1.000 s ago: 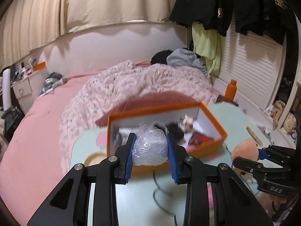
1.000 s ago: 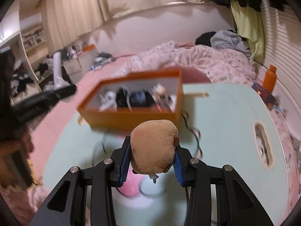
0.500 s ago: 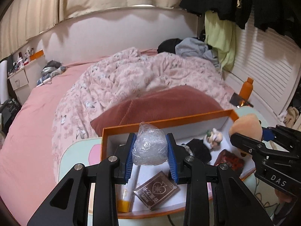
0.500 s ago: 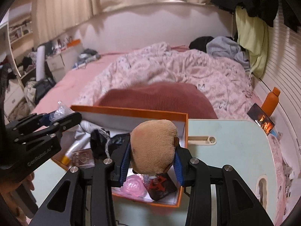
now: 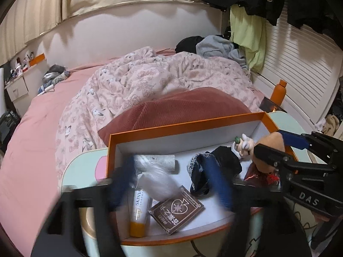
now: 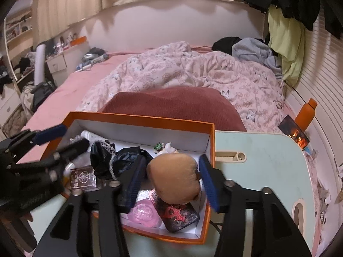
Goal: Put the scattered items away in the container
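Observation:
The orange box (image 5: pixel 184 126) sits on the mint table, and both grippers are over it. My left gripper (image 5: pixel 167 162) is blurred and its jaws are opening. A clear plastic wad (image 5: pixel 158 182) lies loose between them, over a cream tube (image 5: pixel 139 209) and a brown card box (image 5: pixel 175 209). My right gripper (image 6: pixel 172 158) is opening too. Between its pads, apart from both, a tan plush (image 6: pixel 173 177) rests on a dark red-patterned case (image 6: pixel 180 214) in the orange box (image 6: pixel 139 120). The left gripper (image 6: pixel 66 139) shows at that view's left edge.
The box also holds black lace cloth (image 5: pixel 214 167), a small figurine (image 5: pixel 244 143) and a pink item (image 6: pixel 143 212). A red cushion (image 5: pixel 182 105) and a quilted bed lie just behind. Bare mint table (image 6: pixel 257 171) extends right, towards an orange bottle (image 6: pixel 306 113).
Both grippers moved forward over the box, carrying the plastic wad and the plush. Then both opened, letting the wad and the plush go into the box.

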Available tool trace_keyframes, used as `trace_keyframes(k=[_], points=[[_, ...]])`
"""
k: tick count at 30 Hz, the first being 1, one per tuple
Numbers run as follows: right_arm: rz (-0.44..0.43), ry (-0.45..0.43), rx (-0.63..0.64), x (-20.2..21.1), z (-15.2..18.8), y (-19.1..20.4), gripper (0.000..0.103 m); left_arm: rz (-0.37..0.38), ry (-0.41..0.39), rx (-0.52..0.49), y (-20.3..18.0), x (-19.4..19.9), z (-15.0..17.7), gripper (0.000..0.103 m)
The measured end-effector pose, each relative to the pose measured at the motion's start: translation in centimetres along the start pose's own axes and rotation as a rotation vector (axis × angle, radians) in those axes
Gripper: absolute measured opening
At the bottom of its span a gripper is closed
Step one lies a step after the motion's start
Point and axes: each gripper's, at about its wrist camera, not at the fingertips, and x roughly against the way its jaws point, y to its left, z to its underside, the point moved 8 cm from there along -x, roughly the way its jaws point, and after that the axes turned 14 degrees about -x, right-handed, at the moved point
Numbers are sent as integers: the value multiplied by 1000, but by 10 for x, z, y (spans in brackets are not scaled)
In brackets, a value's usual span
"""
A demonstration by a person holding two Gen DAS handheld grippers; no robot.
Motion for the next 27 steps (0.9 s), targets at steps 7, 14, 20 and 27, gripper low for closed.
trace_keyframes(k=[7,14,20,27], points=[[-5,-19,29,11,4,6,61,-27,-28,-28,2,16,-4,83],[-47,-47,49,54,16,12,64,10,-78,-16,-12,60,3,83],[-43,-52,60,86,53,4,74,61,-56,13,-36,78,44,83],[23,116,64,50,115,-16,74,79,134,76,-59,44,110,83]])
